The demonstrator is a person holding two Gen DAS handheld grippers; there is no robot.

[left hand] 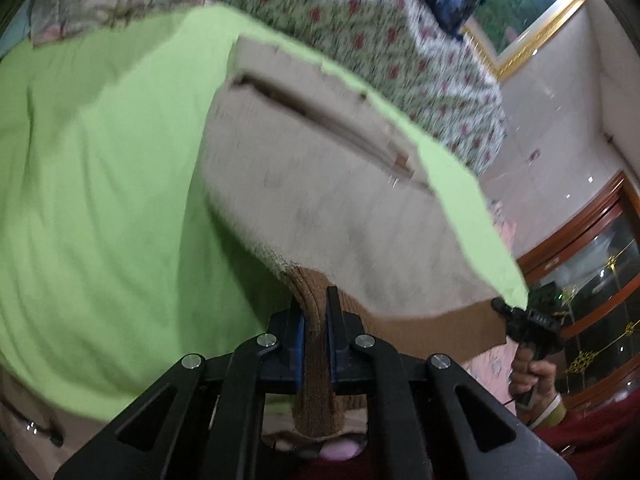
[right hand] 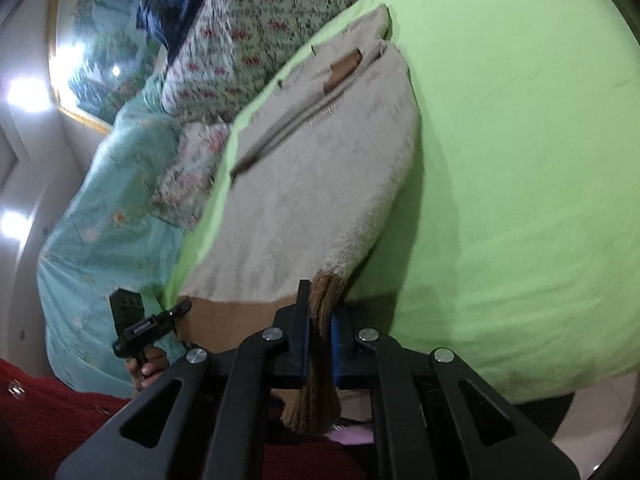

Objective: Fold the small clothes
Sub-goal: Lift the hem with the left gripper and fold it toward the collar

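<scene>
Fuzzy beige garment [left hand: 320, 184] — ribbed brown hem [left hand: 316, 320] pinched both corners.

Both wrist views close, sharing beige garment [left hand: 320, 200]

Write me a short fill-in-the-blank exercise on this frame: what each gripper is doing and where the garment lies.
1. The left gripper is shut on the brown ribbed ____ of the beige fleece garment.
2. The right gripper grips the same brown band, so ____ grippers hold the garment.
3. The garment is spread over a ____ sheet.
4. A ____ runs along the garment's front.

Missing words: hem; both; green; zipper
</scene>
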